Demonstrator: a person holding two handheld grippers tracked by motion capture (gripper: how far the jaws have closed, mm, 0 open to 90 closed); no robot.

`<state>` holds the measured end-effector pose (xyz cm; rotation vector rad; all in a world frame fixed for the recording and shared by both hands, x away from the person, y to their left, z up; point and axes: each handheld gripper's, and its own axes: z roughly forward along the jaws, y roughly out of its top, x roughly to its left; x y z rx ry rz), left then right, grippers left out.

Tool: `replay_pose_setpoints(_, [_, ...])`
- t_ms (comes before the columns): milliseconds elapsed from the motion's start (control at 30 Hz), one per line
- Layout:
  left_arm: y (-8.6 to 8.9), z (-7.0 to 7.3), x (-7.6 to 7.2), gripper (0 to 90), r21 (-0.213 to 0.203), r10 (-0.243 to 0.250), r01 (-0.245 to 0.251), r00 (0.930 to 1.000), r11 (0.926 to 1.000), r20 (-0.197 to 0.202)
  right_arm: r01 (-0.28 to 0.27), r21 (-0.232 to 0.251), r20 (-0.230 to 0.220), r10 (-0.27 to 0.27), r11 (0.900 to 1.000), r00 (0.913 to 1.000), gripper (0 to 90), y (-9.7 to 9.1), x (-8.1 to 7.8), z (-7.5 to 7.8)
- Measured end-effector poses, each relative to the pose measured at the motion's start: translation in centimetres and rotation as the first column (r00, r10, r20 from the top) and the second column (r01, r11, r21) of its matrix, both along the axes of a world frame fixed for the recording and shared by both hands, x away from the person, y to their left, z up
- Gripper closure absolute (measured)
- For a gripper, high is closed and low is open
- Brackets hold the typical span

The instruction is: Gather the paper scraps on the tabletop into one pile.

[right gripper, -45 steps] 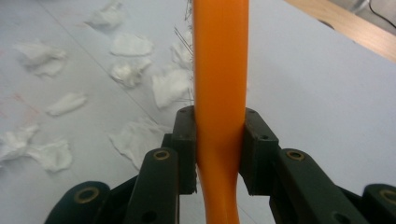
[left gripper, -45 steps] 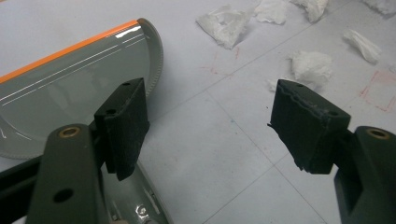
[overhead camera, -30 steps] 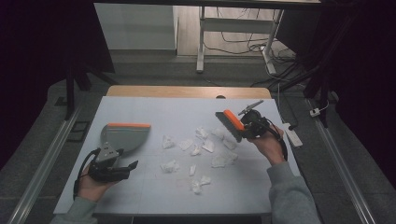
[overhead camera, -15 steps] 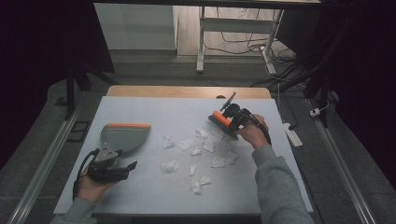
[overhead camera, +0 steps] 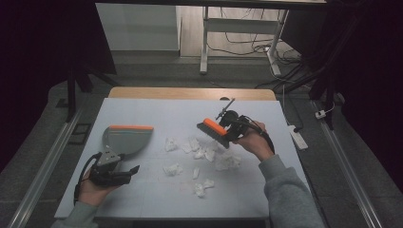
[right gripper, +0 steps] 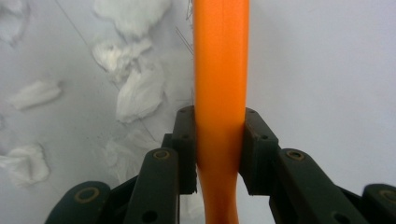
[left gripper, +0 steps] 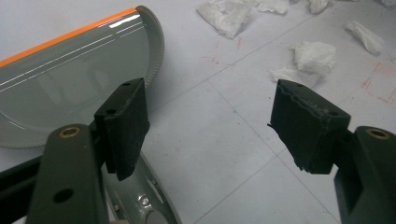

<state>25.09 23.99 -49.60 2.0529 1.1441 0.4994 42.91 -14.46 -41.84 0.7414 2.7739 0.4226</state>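
Paper scraps (overhead camera: 197,159) clutter mid-table; dustpan (overhead camera: 127,139) blocks left; near edge free

The orange brush (right gripper: 220,93) runs off the top & bottom edges in the right gripper view, so its bristles can't be seen there. The dustpan (left gripper: 70,88) is cut off at the left edge in the left gripper view, w/ its handle partly behind a jaw.
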Motion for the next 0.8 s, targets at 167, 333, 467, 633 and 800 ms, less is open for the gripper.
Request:
replay_pose_setpoints(167, [0.0, 0.0, 0.0, 28.8, -0.001, -0.003, 0.003, 1.0000, 1.0000, -0.001, 0.059, -0.002, 0.040, -0.059, 0.9983, 0.9975, 70.5, -1.3, 0.5, 0.9])
replay_pose_setpoints(333, [0.0, -0.1, 0.0, 28.8, 0.001, -0.002, 0.002, 1.0000, 1.0000, -0.003, 0.066, -0.019, 0.066, -0.065, 0.9976, 0.9957, 70.5, -0.7, 1.5, 0.1])
replay_pose_setpoints(467, [0.0, -0.1, 0.0, 28.8, 0.001, -0.003, 0.003, 1.0000, 1.0000, -0.002, 0.040, -0.031, 0.057, -0.039, 0.9987, 0.9976, 70.5, 1.2, 2.6, -1.0])
replay_pose_setpoints(633, [0.1, -0.1, 0.0, 28.8, 0.003, 0.008, -0.008, 1.0000, 1.0000, -0.003, -0.018, -0.082, 0.030, 0.021, 0.9965, 0.9993, 70.5, 3.8, 3.9, -2.8])
replay_pose_setpoints(800, [0.3, -0.1, -0.1, 28.5, -0.003, 0.018, -0.018, 0.9998, 0.9998, 0.000, -0.094, -0.109, 0.000, 0.095, 0.9896, 0.9955, 70.6, 5.9, 3.4, -3.4])
